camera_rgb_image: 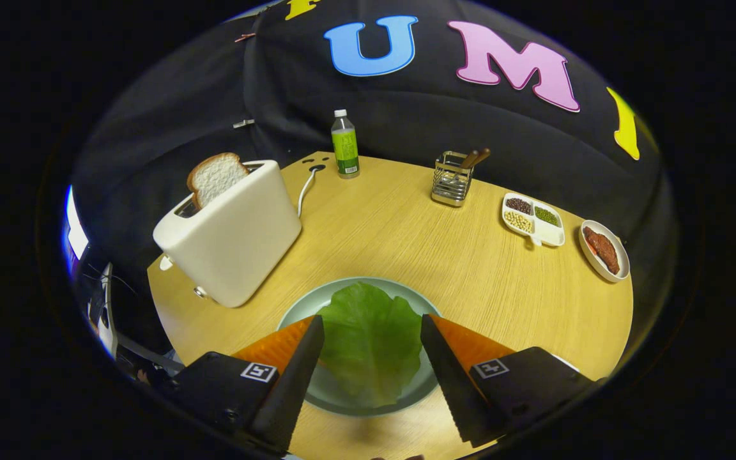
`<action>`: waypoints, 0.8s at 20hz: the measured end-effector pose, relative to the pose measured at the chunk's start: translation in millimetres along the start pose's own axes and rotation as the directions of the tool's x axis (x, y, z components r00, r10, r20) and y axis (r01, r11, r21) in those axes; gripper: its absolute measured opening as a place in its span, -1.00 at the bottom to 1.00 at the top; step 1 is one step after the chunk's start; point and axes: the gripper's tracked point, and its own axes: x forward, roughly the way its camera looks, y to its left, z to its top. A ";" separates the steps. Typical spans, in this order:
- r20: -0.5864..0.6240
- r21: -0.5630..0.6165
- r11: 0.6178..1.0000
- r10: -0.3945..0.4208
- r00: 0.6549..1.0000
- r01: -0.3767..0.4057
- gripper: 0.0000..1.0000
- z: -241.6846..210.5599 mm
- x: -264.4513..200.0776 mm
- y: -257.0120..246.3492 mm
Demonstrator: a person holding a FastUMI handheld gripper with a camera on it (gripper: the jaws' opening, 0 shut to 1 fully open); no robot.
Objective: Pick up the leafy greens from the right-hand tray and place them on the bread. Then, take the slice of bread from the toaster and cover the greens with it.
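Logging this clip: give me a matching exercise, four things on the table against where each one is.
Things:
1. bread slice
2. lettuce leaf
3. bottle
4. tongs

Places:
A. far table edge, by the cloth wall
B. open, either side of the leaf
C. sticking up from the toaster
D. lying on the plate

Pairs: 1-C, 2-D, 3-A, 4-B

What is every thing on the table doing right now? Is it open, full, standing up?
gripper: open, fingers either side of the lettuce leaf, not pressing it.
lettuce leaf: lying flat on the plate.
plate: on the table, under the leaf.
toaster: upright, bread slice sticking up from its slot.
bottle: upright, capped.
divided dish: compartments filled.
utensil holder: upright, handles sticking out.
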 end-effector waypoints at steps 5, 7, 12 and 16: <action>0.117 -0.011 1.000 0.003 0.993 -0.001 0.90 60.0 -28.1 19.9; 0.182 -0.035 0.999 0.021 0.983 -0.015 0.90 96.6 -40.4 39.6; 0.270 -0.126 0.990 0.093 0.958 -0.061 0.90 164.2 -56.8 103.2; 0.261 -0.134 0.984 0.147 0.954 -0.115 0.89 183.4 -45.1 158.8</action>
